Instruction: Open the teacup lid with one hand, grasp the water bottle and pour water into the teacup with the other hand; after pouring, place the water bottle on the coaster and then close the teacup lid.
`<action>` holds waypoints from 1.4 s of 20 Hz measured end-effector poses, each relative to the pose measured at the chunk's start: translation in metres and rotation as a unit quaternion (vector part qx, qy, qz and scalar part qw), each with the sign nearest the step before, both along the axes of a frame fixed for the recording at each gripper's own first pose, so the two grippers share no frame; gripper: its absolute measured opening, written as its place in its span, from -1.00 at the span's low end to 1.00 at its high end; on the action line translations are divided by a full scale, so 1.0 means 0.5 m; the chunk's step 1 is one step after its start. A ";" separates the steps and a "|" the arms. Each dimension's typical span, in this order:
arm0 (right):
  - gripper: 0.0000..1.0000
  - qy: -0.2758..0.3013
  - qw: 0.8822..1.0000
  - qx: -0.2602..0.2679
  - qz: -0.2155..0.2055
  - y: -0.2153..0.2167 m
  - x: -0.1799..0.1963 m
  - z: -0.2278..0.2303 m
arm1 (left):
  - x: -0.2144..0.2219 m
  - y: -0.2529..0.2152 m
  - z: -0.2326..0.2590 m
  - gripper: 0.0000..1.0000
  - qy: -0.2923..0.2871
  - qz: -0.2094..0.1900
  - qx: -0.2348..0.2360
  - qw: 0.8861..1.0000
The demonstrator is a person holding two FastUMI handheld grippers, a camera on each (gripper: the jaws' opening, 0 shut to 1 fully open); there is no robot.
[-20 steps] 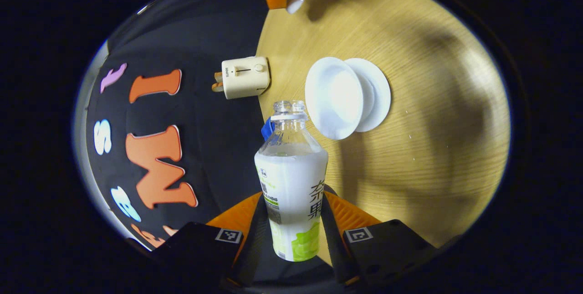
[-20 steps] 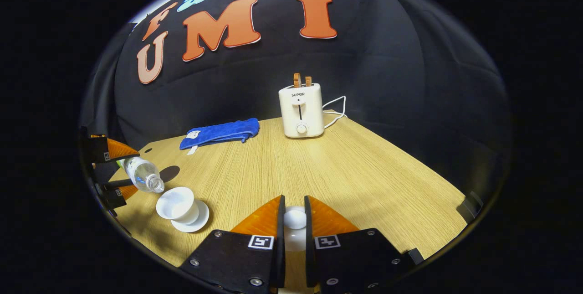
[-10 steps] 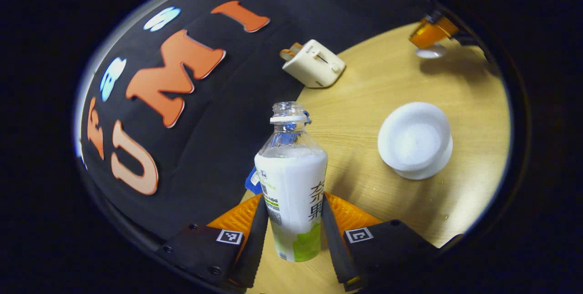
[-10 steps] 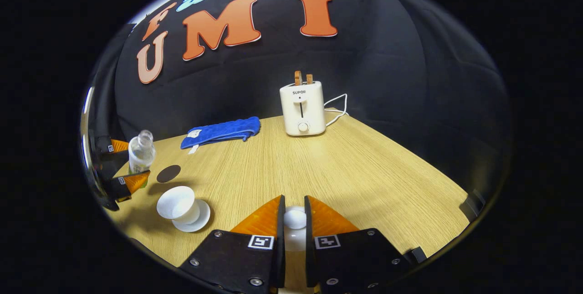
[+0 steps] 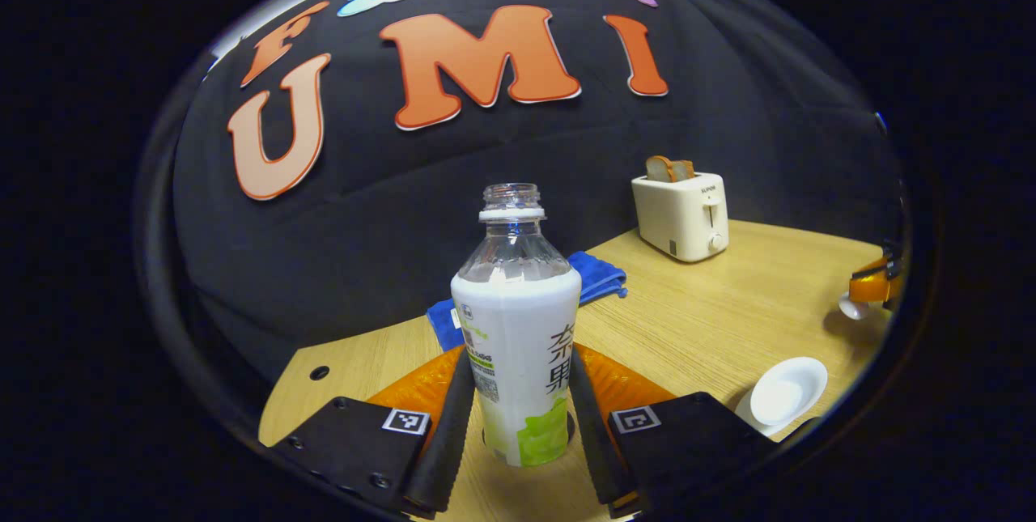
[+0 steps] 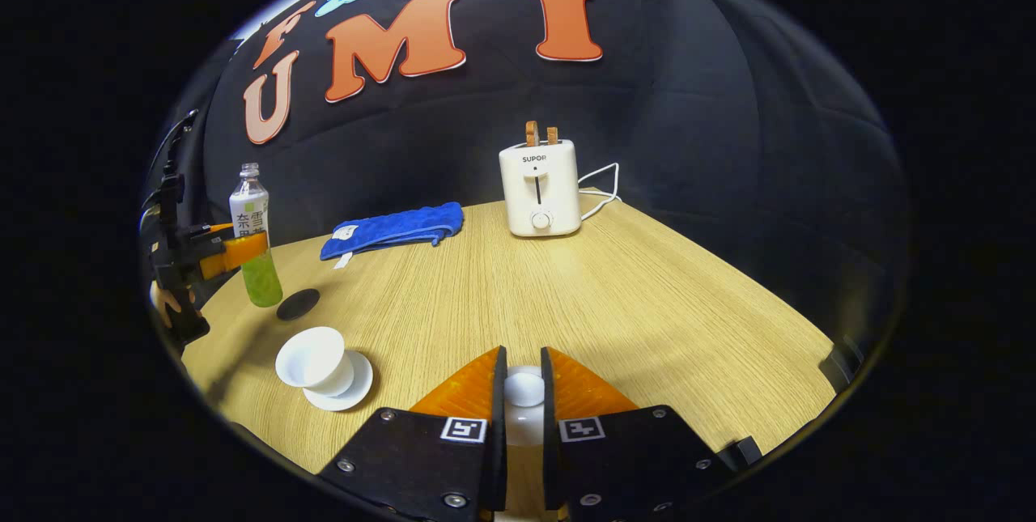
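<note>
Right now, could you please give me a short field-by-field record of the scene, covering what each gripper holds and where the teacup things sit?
left gripper: shut on the water bottle, upright, cap off
right gripper: shut on the teacup lid, held away from the cup
teacup: open, on its saucer
coaster: dark disc on the table, bottle beside it
background: toaster, blue cloth

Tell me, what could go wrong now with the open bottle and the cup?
The water bottle has no cap, so if the left gripper tips it, water could spill on the table. It hangs beside the dark coaster, so it might get set down off it. The right gripper pinches the small lid by its knob; it could slip before reaching the teacup.
</note>
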State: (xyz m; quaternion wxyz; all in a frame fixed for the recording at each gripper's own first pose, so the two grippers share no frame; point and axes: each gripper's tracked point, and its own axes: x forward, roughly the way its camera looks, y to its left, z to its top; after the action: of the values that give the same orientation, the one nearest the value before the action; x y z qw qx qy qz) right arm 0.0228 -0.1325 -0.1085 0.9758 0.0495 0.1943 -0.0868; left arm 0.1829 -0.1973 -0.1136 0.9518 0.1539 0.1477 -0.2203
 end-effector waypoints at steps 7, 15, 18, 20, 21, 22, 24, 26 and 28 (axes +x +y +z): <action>-0.63 0.008 1.000 -0.004 0.006 0.009 0.005 -0.010 | 0.056 0.035 -0.044 0.34 0.003 0.034 -0.067 0.997; -0.64 0.011 1.000 -0.005 0.004 0.009 0.005 -0.009 | 0.069 0.040 -0.071 0.35 0.012 0.046 -0.084 0.995; -0.63 0.000 1.000 -0.008 0.012 0.025 0.006 0.007 | 0.070 0.042 -0.075 0.39 0.012 0.054 -0.092 0.994; -0.63 -0.003 1.000 -0.011 0.017 0.031 0.006 0.012 | 0.065 0.043 -0.076 0.46 0.017 0.054 -0.097 0.994; -0.64 -0.003 1.000 -0.013 0.019 0.036 0.009 0.011 | 0.060 0.043 -0.081 0.41 0.021 0.053 -0.098 0.994; -0.64 -0.003 1.000 -0.013 0.021 0.042 0.010 0.012 | 0.056 0.045 -0.083 0.41 0.023 0.054 -0.099 0.993; -0.63 -0.005 1.000 -0.011 0.026 0.050 0.011 0.015 | 0.055 0.052 -0.078 0.49 0.018 0.058 -0.093 0.994; -0.63 -0.008 0.999 -0.013 0.029 0.056 0.012 0.021 | 0.044 0.059 -0.077 0.72 0.009 0.057 -0.080 0.995; -0.64 -0.014 0.999 -0.016 0.033 0.066 0.008 0.029 | 0.029 0.076 -0.079 0.85 0.002 0.069 -0.065 0.995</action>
State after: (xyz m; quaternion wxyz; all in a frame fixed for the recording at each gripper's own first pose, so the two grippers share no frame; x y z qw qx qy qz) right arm 0.0267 -0.0994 -0.0941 0.9814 0.0285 0.1810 -0.0567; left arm 0.1972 -0.1595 -0.1529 0.9724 0.0805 0.1457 -0.1633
